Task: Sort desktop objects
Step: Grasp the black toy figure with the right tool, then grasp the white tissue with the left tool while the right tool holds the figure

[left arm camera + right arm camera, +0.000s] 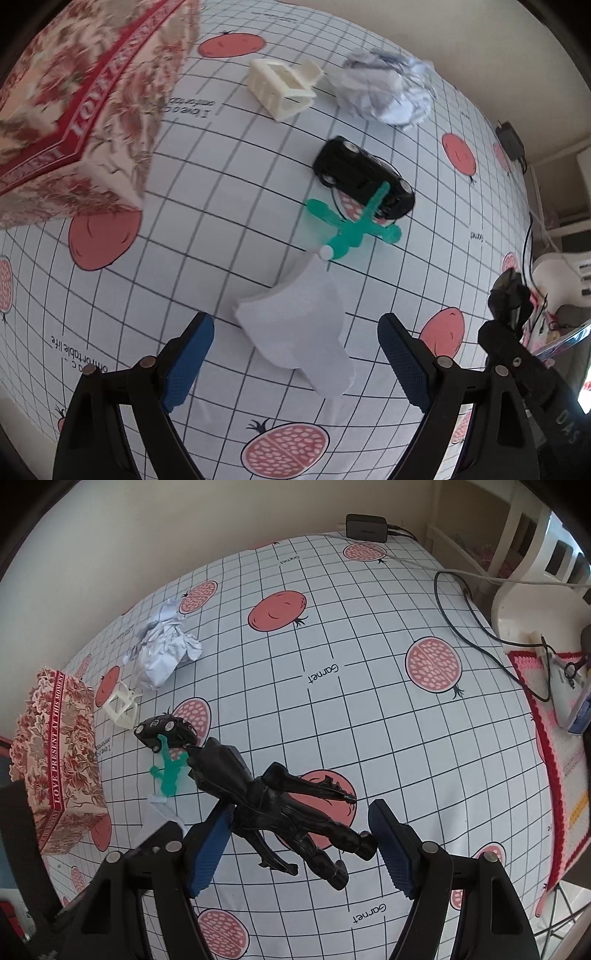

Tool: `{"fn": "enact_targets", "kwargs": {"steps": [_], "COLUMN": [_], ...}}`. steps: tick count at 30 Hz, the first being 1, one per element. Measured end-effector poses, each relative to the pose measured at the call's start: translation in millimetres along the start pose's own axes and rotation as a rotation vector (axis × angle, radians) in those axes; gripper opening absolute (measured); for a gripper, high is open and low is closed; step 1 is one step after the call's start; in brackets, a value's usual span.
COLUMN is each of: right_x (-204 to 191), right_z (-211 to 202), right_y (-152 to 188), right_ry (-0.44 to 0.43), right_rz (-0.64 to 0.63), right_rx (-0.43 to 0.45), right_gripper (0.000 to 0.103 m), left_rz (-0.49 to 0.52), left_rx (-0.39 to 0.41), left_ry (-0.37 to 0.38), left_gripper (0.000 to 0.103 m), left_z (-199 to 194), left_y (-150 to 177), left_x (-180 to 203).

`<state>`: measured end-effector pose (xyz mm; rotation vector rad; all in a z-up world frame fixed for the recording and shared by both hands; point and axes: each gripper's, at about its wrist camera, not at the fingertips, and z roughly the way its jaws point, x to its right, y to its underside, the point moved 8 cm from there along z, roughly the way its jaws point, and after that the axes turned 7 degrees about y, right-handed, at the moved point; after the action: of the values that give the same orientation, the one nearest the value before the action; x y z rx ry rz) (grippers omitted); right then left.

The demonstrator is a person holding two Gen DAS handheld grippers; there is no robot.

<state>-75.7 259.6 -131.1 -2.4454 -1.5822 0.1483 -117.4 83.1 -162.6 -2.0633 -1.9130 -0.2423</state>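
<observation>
My right gripper is shut on a black action figure. The figure lies slantwise between the blue pads, its head toward a black toy car and a green plastic dragonfly. My left gripper stands open, pointing down over a folded white paper piece that lies between its fingers; neither pad touches it. Beyond the paper lie the green dragonfly and the black car, partly overlapping. The figure's tip shows at the right edge.
A floral red gift box stands at the far left. A cream plastic frame and a crumpled paper ball lie at the back. The checked fruit-print tablecloth carries cables, a charger and a crocheted mat at the right.
</observation>
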Motion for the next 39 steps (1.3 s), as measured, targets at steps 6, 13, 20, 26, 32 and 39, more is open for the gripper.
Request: {"fn": "enact_targets", "kwargs": {"steps": [6, 13, 20, 26, 32, 39], "right_x": [3, 3, 1, -1, -4, -9], "right_z": [-1, 0, 0, -1, -1, -1], "right_y": [-3, -4, -3, -3, -1, -1], "right_ry": [-0.019, -0.029, -0.033, -0.033, -0.031, -0.03], "right_rz": [-0.004, 0.001, -0.003, -0.009, -0.018, -0.031], "right_rx": [0.003, 0.0, -0.002, 0.0, 0.0, -0.001], "right_gripper": [0.077, 0.077, 0.077, 0.077, 0.077, 0.077], "left_rz": [0.041, 0.056, 0.103, 0.129, 0.136, 0.148], "left_rx": [0.005, 0.01, 0.034, 0.057, 0.07, 0.07], "left_ry": [-0.039, -0.084, -0.163, -0.203, -0.201, -0.197], "left_gripper": [0.09, 0.09, 0.082, 0.076, 0.066, 0.065], "left_z": [7, 13, 13, 11, 9, 8], "left_y": [2, 3, 4, 5, 4, 3], "left_x": [6, 3, 0, -5, -9, -15]}}
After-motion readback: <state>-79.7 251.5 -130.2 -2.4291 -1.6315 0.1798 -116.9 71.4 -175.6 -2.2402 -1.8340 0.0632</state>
